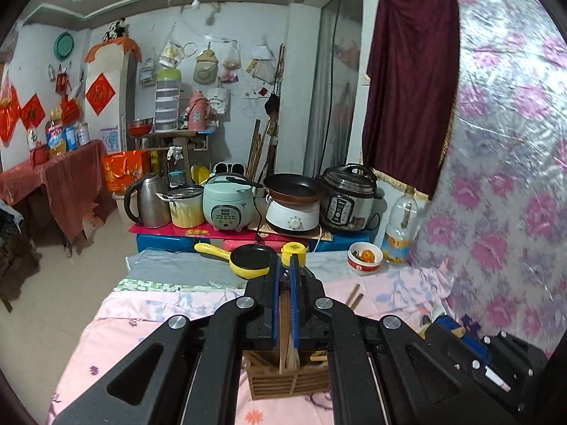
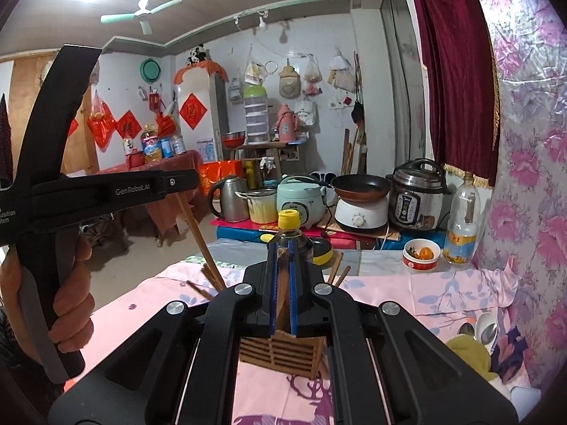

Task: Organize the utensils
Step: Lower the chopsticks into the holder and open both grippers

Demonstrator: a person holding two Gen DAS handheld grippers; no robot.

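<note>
Claws left (image 1: pixel 284 265) and right (image 2: pixel 281 251) each pinched upright chopsticks (image 2: pixel 198 233), directly above the slatted wooden holder (image 2: pixel 280 354) on the bed.

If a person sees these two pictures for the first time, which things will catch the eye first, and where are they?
First come the two grippers, the left gripper and the right gripper, each shut on wooden chopsticks above a slatted wooden holder on the pink flowered cloth. Behind, a row of cookers with a dark frying pan lines the far edge, and a dark red curtain hangs at the right.
</note>
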